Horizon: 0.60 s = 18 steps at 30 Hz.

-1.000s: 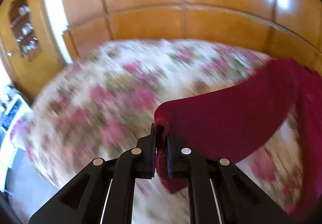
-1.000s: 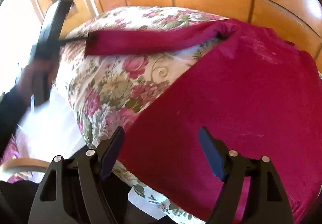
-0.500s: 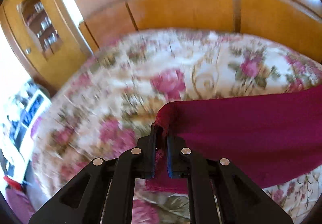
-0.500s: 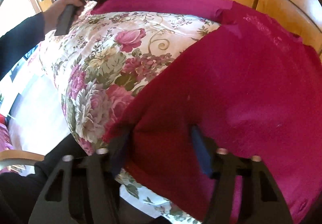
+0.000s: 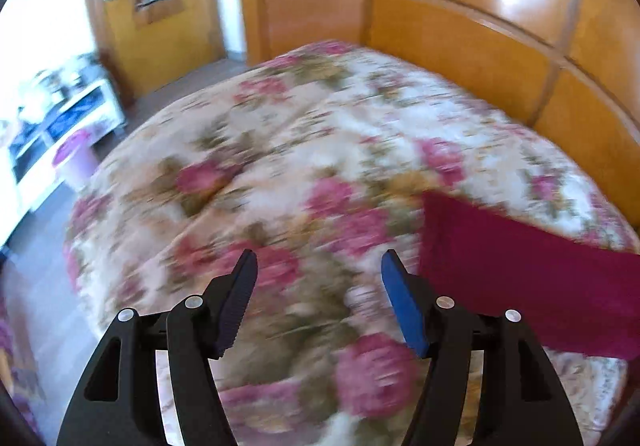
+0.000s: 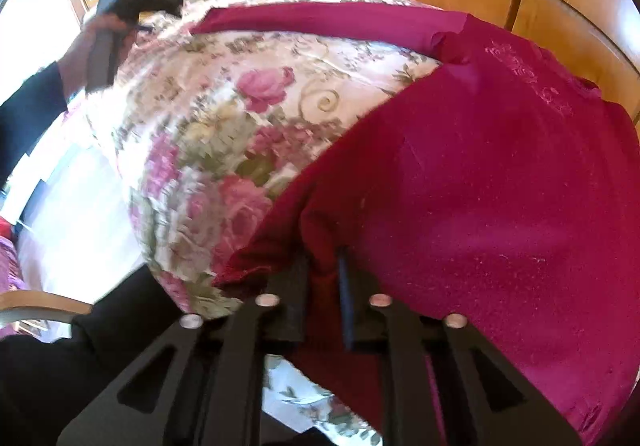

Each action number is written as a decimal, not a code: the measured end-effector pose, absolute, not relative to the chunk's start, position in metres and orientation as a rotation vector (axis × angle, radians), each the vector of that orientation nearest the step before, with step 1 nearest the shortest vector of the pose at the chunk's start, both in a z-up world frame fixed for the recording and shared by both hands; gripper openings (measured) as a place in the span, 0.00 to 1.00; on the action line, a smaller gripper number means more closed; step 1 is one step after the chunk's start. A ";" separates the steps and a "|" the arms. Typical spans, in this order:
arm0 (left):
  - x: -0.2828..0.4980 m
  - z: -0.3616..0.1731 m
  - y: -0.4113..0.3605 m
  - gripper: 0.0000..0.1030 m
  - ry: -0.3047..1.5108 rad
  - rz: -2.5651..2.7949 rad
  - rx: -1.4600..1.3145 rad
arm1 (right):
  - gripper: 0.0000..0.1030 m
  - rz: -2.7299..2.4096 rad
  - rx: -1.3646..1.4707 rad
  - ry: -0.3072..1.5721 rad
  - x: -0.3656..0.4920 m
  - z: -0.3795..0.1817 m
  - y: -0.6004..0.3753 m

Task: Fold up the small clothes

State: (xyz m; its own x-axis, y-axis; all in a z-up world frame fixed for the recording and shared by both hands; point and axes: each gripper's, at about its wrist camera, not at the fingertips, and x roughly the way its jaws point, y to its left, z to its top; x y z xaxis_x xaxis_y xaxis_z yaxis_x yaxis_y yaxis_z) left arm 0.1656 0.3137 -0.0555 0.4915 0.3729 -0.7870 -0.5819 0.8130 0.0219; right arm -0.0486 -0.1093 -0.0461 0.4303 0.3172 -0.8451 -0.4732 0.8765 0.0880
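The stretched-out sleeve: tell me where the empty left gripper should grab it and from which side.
Grip the sleeve at its free cuff end, coming in along the floral bedspread from the end. It lies flat and straight, so that edge is exposed. The left gripper is open beside it.

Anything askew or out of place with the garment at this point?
Nothing damaged. The red sweater lies flat, its sleeve stretched out straight. Right tongs pinch the bunched hem corner; left tongs are open and empty.

I see one dark red garment (image 6: 500, 173), a small long-sleeved top, spread flat on the bed. Its sleeve (image 6: 320, 19) lies stretched straight out to the left. The near hem corner is bunched and lifted a little.
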 end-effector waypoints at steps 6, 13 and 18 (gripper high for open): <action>0.130 -0.055 0.294 0.51 0.887 0.508 -0.312 | 0.19 0.502 -0.184 1.028 -0.048 -0.056 -0.107; 0.102 -0.043 0.185 0.51 0.868 0.165 -0.284 | 0.65 0.544 -0.188 1.016 -0.065 -0.052 -0.099; 0.084 -0.044 0.095 0.51 0.872 -0.060 -0.223 | 0.65 0.497 -0.034 0.982 -0.069 -0.025 -0.154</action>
